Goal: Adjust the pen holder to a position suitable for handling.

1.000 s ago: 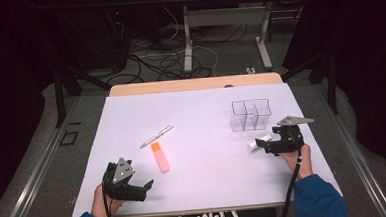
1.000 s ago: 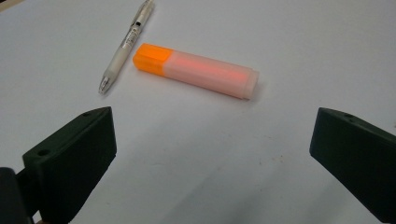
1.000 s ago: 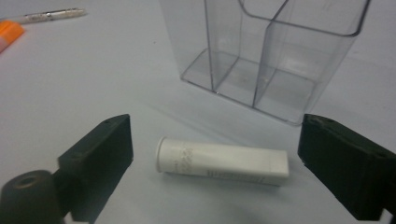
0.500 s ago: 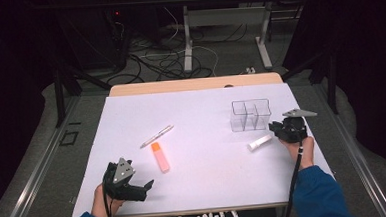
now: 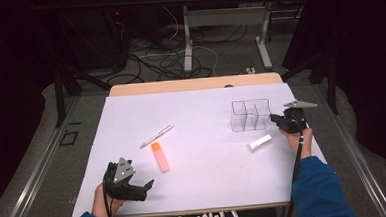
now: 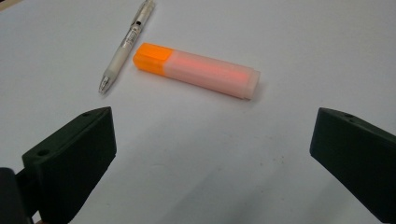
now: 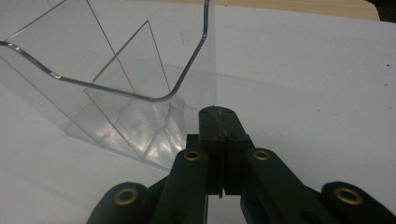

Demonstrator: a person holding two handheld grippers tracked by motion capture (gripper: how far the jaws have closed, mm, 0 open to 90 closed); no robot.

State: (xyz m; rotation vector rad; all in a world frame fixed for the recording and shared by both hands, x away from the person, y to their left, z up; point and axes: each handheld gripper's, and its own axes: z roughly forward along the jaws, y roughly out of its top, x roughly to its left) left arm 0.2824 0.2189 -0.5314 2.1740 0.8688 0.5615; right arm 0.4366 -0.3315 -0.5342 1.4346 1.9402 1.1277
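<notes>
Two grippers are on the table. The right gripper (image 5: 280, 120) sits at the far right, its jaws clenched tight together with nothing between them, having just closed, tips right beside the near right corner of the one clear organiser (image 5: 250, 114). The right gripper view shows that organiser (image 7: 116, 88) close up, with clear dividing walls and bare compartments where visible. One white marker (image 5: 260, 142) lies just near-left of the right hand, apart from the jaws. Over at the near left, the left gripper (image 5: 140, 187) rests with jaws spread wide, holding nothing. Ahead of it lie one orange highlighter (image 6: 196, 70) and one white pen (image 6: 126, 44), close together on the white table (image 5: 206, 108).
</notes>
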